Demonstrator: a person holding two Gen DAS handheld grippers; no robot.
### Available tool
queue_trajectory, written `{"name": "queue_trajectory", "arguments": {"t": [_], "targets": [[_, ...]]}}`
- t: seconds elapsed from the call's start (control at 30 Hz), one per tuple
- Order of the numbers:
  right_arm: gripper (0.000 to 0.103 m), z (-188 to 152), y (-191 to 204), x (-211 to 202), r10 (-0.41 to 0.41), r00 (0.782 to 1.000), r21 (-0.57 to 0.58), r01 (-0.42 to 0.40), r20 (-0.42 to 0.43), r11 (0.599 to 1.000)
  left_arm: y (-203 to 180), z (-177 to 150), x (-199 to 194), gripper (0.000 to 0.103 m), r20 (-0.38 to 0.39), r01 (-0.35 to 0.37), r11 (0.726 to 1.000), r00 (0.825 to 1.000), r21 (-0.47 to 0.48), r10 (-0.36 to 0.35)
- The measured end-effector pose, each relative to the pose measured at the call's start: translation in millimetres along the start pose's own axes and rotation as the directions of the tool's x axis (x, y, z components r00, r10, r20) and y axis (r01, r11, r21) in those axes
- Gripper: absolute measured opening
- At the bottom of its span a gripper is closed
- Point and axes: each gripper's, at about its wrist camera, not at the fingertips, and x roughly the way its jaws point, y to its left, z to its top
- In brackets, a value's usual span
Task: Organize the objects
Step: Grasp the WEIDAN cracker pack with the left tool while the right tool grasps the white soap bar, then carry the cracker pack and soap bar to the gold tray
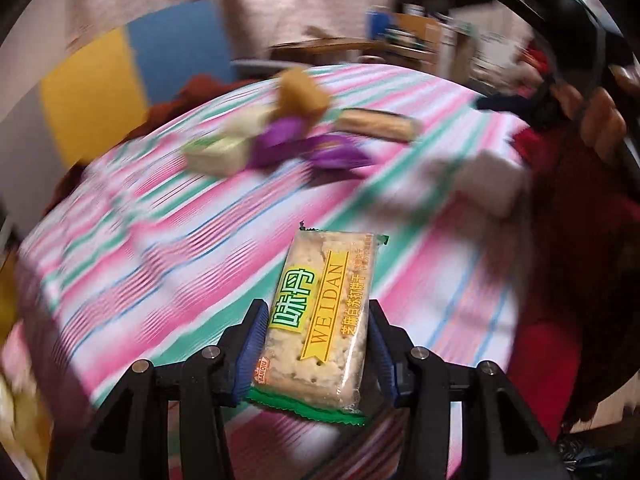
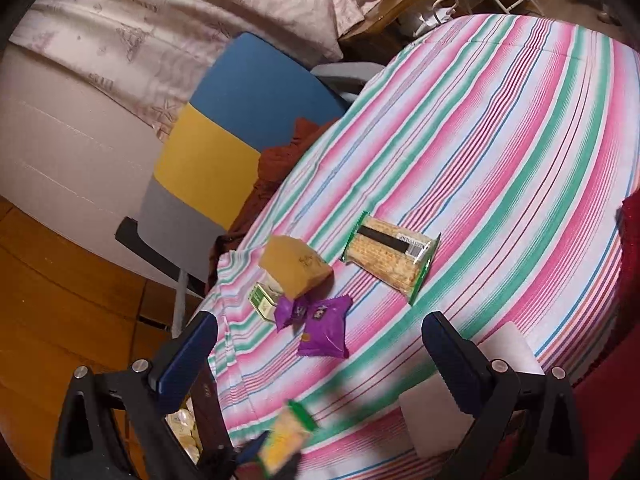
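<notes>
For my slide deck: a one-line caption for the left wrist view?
Left gripper jaws clamp a Weidan cracker packet above the striped tablecloth; blurred snacks beyond.

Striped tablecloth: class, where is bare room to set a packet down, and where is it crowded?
Bare: the striped tablecloth beyond and right of the lying cracker packet. Crowded: the left edge, where the yellow packet, green box and purple wrappers cluster.
</notes>
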Motion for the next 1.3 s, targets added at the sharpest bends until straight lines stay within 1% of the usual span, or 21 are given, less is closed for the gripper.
{"name": "queue_trajectory", "arguments": {"t": [0.07, 0.13, 0.2, 0.23, 0.27, 0.3, 0.33, 0.4, 0.43, 0.5, 0.53, 0.6, 0.7, 0.73, 0.77, 0.9, 0.97, 1.03, 1.1, 1.23, 1.3], "targets": [[0.103, 0.4, 0.5, 5.0, -0.023, 0.999, 0.0, 0.023, -0.032, 1.0, 16.9, -3.9, 0.0, 0.05, -0.008, -0.01, 0.997, 1.0, -0.074, 0.01], [0.103, 2.2, 2.1, 13.8, -0.078, 0.992, -0.01, 0.077, -0.096, 0.997, 25.4, -5.7, 1.0, 0.05, -0.005, 0.008, 0.993, 1.0, -0.117, -0.008], [0.103, 4.4, 7.6, 26.6, -0.176, 0.964, -0.069, 0.165, -0.199, 0.984, 25.9, -8.1, 1.4, 0.05, -0.004, 0.009, 0.993, 1.0, -0.119, -0.009], [0.103, 4.8, 13.4, 32.0, -0.248, 0.938, -0.143, 0.218, -0.242, 0.965, 26.3, -9.0, 1.1, 0.05, -0.002, 0.007, 0.993, 1.0, -0.115, -0.007], [0.103, 4.2, 22.6, 36.7, -0.341, 0.899, -0.265, 0.27, -0.276, 0.926, 27.0, -11.0, 0.2, 0.05, 0.004, 0.011, 0.993, 1.0, -0.117, -0.011], [0.103, 2.9, 27.0, 37.8, -0.381, 0.881, -0.319, 0.289, -0.28, 0.903, 28.2, -11.4, 0.5, 0.05, 0.008, 0.018, 0.992, 1.0, -0.124, -0.017], [0.103, 2.5, 32.4, 38.0, -0.444, 0.851, -0.398, 0.317, -0.281, 0.861, 29.9, -11.4, 0.8, 0.05, 0.01, 0.026, 0.991, 1.0, -0.133, -0.025], [0.103, 3.6, 32.7, 39.1, -0.509, 0.809, -0.46, 0.348, -0.294, 0.817, 31.9, -10.7, 2.6, 0.05, 0.013, 0.036, 0.988, 0.999, -0.148, -0.035], [0.103, 5.0, 31.5, 41.2, -0.549, 0.78, -0.489, 0.368, -0.301, 0.791, 32.8, -11.5, 2.8, 0.05, 0.016, 0.038, 0.988, 0.999, -0.15, -0.036], [0.103, 6.7, 26.8, 46.7, -0.605, 0.734, -0.528, 0.396, -0.31, 0.751, 30.9, -10.3, 3.5, 0.05, 0.019, 0.038, 0.988, 0.999, -0.148, -0.035], [0.103, 7.1, 21.0, 54.1, -0.633, 0.695, -0.552, 0.397, -0.341, 0.733, 31.0, -10.4, 3.6, 0.05, 0.02, 0.039, 0.988, 0.999, -0.146, -0.036], [0.103, 5.3, 16.6, 65.5, -0.66, 0.647, -0.584, 0.384, -0.382, 0.715, 32.1, -10.6, 3.5, 0.05, 0.022, 0.046, 0.987, 0.999, -0.151, -0.043], [0.103, -2.9, 8.6, 88.2, -0.726, 0.552, -0.65, 0.381, -0.411, 0.657, 32.1, -9.9, 4.1, 0.05, 0.02, 0.047, 0.987, 0.999, -0.151, -0.044], [0.103, -4.8, 7.0, 92.2, -0.731, 0.537, -0.658, 0.374, -0.421, 0.654, 31.9, -9.9, 4.1, 0.05, 0.02, 0.046, 0.988, 0.999, -0.15, -0.043], [0.103, -6.5, 5.4, 97.2, -0.74, 0.516, -0.67, 0.367, -0.431, 0.645, 31.8, -9.7, 4.0, 0.051, 0.02, 0.045, 0.988, 0.999, -0.15, -0.043], [0.103, -9.9, -2.1, 109.2, -0.773, 0.457, -0.694, 0.373, -0.441, 0.616, 31.3, -9.0, 5.3, 0.051, 0.021, 0.042, 0.987, 0.999, -0.154, -0.039], [0.103, -10.2, -5.8, 112.2, -0.78, 0.437, -0.696, 0.377, -0.448, 0.611, 30.3, -9.1, 5.8, 0.051, 0.022, 0.036, 0.988, 0.999, -0.15, -0.033], [0.101, -9.2, -7.5, 111.7, -0.779, 0.437, -0.696, 0.375, -0.449, 0.612, 30.2, -9.2, 6.0, 0.051, 0.023, 0.034, 0.988, 0.999, -0.149, -0.031], [0.097, -8.0, -10.3, 111.0, -0.77, 0.444, -0.688, 0.37, -0.459, 0.624, 30.0, -9.3, 6.1, 0.051, 0.024, 0.032, 0.988, 0.999, -0.15, -0.029], [0.093, -3.4, -9.7, 103.4, -0.754, 0.489, -0.682, 0.366, -0.438, 0.634, 26.7, -10.4, 5.2, 0.05, 0.033, 0.013, 0.991, 0.999, -0.131, -0.009], [0.093, 2.2, -9.9, 96.5, -0.732, 0.531, -0.658, 0.372, -0.427, 0.655, 26.8, -10.9, 4.1, 0.05, 0.039, 0.011, 0.991, 0.999, -0.137, -0.006]]}}
